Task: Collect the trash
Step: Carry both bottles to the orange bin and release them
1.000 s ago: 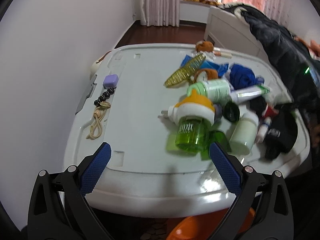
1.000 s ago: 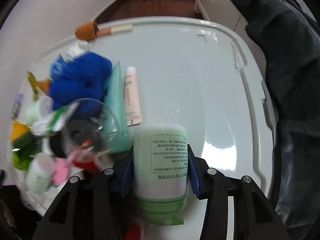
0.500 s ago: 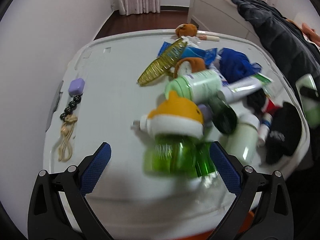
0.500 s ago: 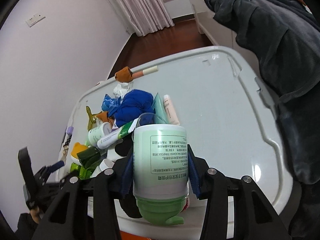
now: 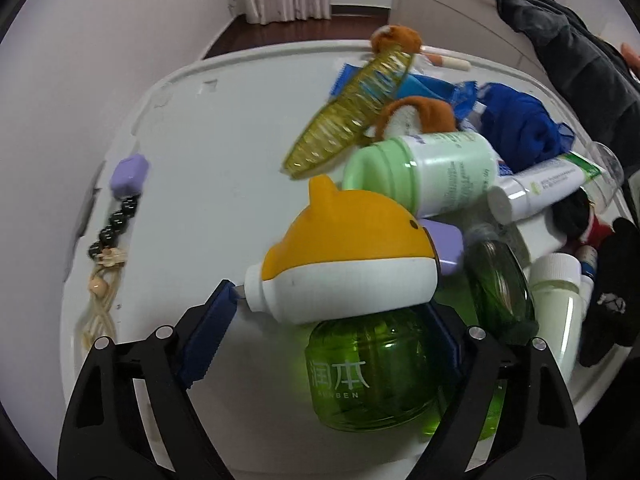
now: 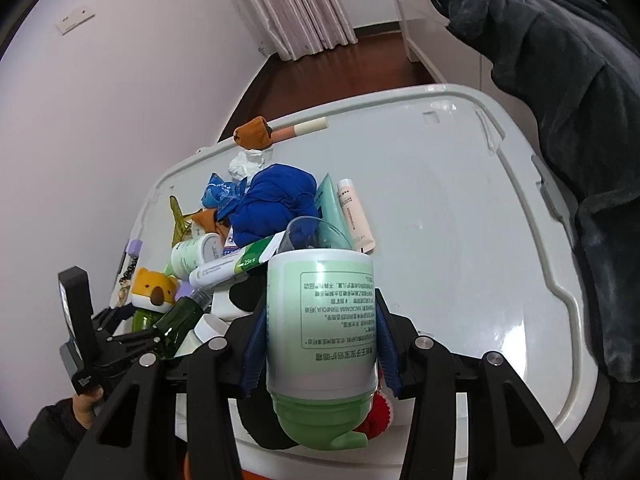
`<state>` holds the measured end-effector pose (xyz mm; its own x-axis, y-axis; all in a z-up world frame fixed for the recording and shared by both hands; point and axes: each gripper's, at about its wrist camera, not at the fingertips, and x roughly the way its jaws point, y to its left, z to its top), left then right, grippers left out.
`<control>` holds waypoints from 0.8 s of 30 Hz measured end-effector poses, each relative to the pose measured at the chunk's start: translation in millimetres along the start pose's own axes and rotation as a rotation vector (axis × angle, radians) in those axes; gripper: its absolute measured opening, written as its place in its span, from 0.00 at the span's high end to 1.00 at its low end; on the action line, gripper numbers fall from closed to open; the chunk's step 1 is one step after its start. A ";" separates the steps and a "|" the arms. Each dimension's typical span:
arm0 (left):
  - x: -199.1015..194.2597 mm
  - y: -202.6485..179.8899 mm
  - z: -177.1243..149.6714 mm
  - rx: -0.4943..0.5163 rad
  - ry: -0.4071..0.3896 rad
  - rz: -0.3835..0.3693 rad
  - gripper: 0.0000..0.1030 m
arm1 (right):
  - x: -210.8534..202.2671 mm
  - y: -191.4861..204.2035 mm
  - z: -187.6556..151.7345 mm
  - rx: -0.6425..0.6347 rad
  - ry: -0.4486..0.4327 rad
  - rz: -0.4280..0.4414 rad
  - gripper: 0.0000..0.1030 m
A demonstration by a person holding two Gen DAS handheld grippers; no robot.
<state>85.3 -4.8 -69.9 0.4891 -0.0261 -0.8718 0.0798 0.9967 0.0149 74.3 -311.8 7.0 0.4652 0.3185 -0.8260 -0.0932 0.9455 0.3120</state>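
Closing, left gripper (image 5: pixel 336 320) straddles green repellent bottle (image 5: pixel 368 368); right gripper (image 6: pixel 320 344) clamps lotion bottle (image 6: pixel 320 312).

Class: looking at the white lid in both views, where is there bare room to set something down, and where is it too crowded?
Bare room: the wide stretch of the white lid between the pink tube and the dark robe, and a strip between the bead string and the yellow hair clip. Crowded: the heap around the blue cloth and the green bottle with the orange cap.
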 end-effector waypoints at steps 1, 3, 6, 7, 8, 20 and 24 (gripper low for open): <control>-3.4 3.2 -0.7 -0.021 -0.004 0.006 0.20 | -1.0 2.2 -0.8 -0.011 -0.008 -0.007 0.55; -18.3 7.5 0.7 -0.062 -0.034 -0.004 0.20 | -4.9 4.8 -3.0 -0.027 -0.023 -0.011 0.55; -60.9 11.9 0.7 -0.080 -0.120 -0.017 0.20 | -11.6 12.0 -6.1 -0.045 -0.040 -0.004 0.55; -80.4 11.8 0.5 -0.077 -0.155 -0.022 0.20 | -16.5 16.6 -8.7 -0.055 -0.048 -0.004 0.55; -101.3 10.8 -2.9 -0.072 -0.187 -0.024 0.20 | -20.8 20.9 -11.3 -0.062 -0.055 0.001 0.55; -200.2 -35.1 -100.1 0.089 -0.226 -0.098 0.20 | -86.4 107.9 -112.8 -0.286 0.031 0.146 0.55; -185.0 -45.6 -140.2 0.145 -0.130 -0.111 0.19 | -73.2 115.5 -153.8 -0.350 0.119 0.113 0.54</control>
<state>-130.6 -34.6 22.0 0.5779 -0.1538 -0.8015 0.2588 0.9659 0.0012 -105.9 -215.5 31.3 0.3313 0.4078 -0.8509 -0.4423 0.8637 0.2417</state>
